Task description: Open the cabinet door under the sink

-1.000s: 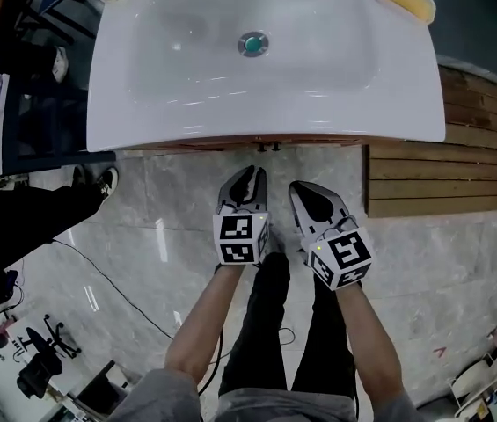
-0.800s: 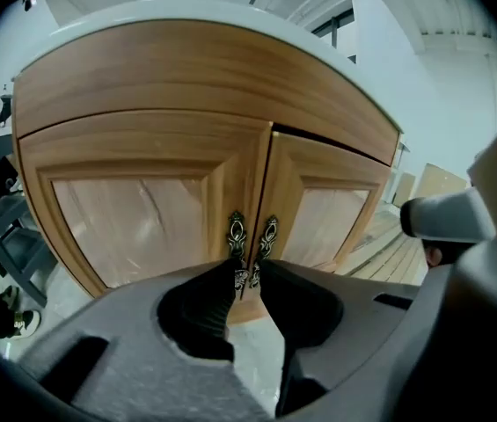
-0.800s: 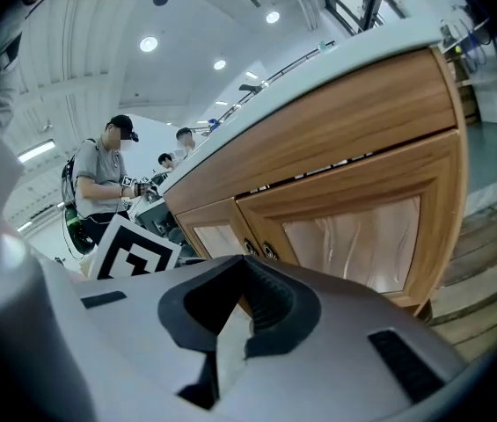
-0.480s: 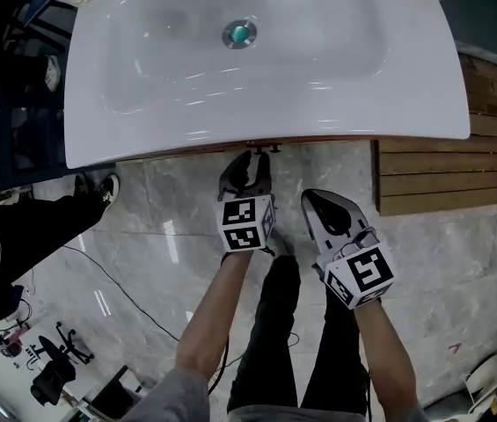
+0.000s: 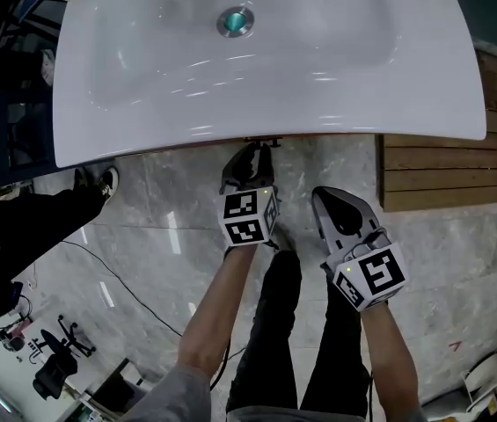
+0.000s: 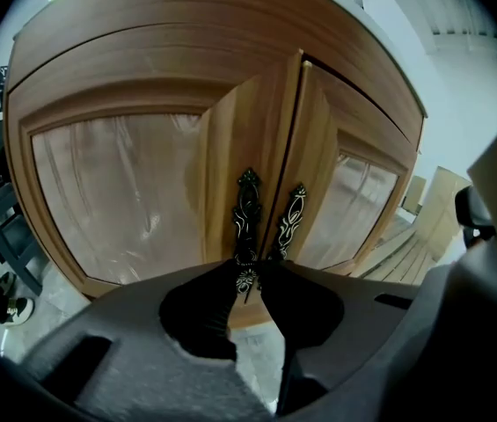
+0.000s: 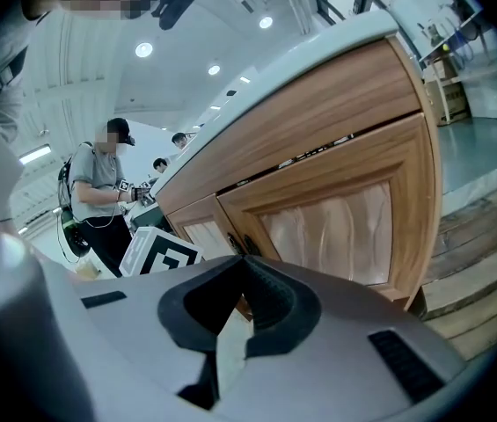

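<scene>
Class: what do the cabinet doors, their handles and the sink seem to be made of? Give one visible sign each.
Cabinet doors: wood or wood veneer, matt, streaked brown grain. Handles: probably dark metal, ornate scrollwork with pale highlights. Sink: glossy white ceramic or similar, sharp light reflections.

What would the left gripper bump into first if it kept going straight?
Most likely the left door's ornate black handle. Its lower end sits between the jaws of the left gripper, and those jaws have just been closing. How near it is, I can't tell.
</scene>
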Available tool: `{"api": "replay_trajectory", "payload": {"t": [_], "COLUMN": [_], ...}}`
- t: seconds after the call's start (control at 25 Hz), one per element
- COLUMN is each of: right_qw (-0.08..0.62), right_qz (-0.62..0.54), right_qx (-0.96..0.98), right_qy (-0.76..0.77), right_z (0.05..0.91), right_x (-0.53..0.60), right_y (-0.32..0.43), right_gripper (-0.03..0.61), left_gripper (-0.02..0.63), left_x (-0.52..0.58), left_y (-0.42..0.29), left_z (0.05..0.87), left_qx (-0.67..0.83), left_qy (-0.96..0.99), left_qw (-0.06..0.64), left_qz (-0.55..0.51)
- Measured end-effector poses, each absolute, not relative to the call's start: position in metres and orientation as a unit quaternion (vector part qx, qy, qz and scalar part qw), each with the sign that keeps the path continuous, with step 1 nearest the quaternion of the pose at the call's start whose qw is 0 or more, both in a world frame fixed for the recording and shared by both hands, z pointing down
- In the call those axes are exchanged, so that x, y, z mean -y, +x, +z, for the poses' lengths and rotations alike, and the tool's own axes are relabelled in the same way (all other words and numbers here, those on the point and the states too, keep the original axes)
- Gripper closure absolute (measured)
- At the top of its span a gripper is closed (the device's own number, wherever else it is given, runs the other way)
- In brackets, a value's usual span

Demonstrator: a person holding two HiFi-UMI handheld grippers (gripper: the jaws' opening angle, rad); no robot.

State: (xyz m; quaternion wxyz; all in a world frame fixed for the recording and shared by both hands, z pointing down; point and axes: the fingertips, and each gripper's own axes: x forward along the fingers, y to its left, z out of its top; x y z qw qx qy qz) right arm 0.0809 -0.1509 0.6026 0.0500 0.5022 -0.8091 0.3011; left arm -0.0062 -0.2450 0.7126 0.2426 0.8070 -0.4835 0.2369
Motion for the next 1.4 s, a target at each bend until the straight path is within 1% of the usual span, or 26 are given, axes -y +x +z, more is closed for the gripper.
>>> {"api": "replay_trajectory", "payload": {"t": [0.24,0.72,0.96,1.4], "right_qw": [0.049,0.053,0.063,0.086], "right_qz": [0.310,0.320,0.317,0.322], "right_qx": [0.802,0.800,0.810,0.827], "right_qy": [0.508,0.505,0.490,0.452], "right_z": [0.611,0.616,0.618,0.624], "right_x": [0.147,0.148,0.148,0.130], "right_y": [0.091,0.098,0.087,0.061], "right_gripper": [0.571,0.571,0.571,0.571], "left_gripper": [0.529,0.531,0.532,0.532], "left_x": [0.244,0.241,0.246,0.208], "left_y": [-0.005,-0.001,-0.003,-0.021], "left_z": [0.712,0.713,0.713,0.710], "left_qx": [0.489,0.484,0.478,0.468], "left_qy": [0.809,0.810,0.816,0.828], "left_qw": [0.229,0.237,0.232,0.216], "left_qz": [0.234,0.232,0.229,0.223]}}
